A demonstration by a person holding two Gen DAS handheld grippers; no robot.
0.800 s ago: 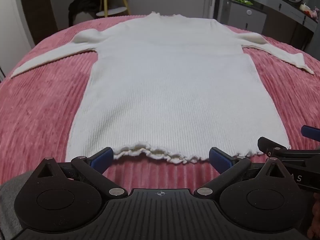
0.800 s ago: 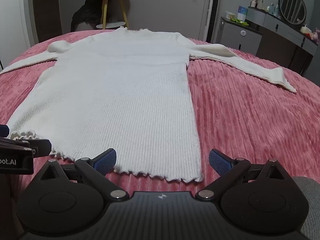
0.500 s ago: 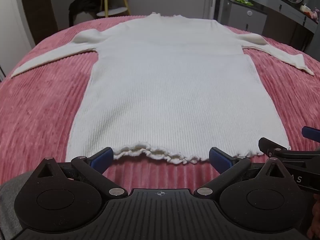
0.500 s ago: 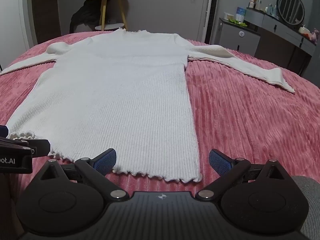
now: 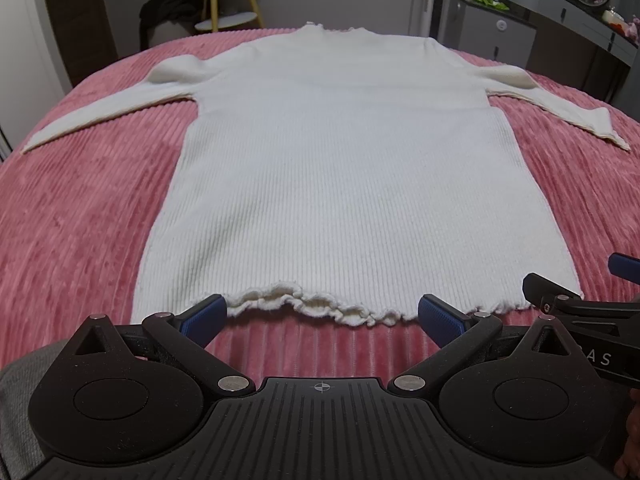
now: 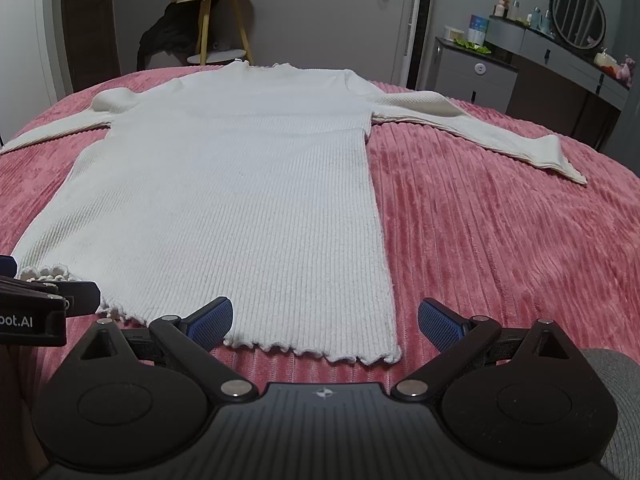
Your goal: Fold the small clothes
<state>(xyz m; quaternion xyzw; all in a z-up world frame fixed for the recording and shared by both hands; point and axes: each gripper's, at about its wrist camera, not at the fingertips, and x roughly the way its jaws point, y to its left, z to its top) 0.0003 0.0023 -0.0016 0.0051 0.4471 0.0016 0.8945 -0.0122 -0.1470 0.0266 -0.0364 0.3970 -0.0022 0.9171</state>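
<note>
A white ribbed long-sleeved top (image 5: 340, 168) lies flat on the pink bed cover, collar far, frilled hem near, both sleeves spread out to the sides. It also shows in the right wrist view (image 6: 232, 200). My left gripper (image 5: 322, 316) is open and empty just short of the hem's left half. My right gripper (image 6: 325, 320) is open and empty just short of the hem's right corner. Each gripper shows at the edge of the other's view.
The pink corduroy cover (image 5: 80, 216) spreads on all sides of the top (image 6: 500, 240). Beyond the bed stand a yellow-legged side table (image 6: 216, 20), a dark garment pile (image 5: 168, 4) and a grey dresser with a round mirror (image 6: 576, 16).
The right wrist camera has risen and tilted slightly, so the top sits a little lower in its view. The left gripper has barely moved. Both stay open.
</note>
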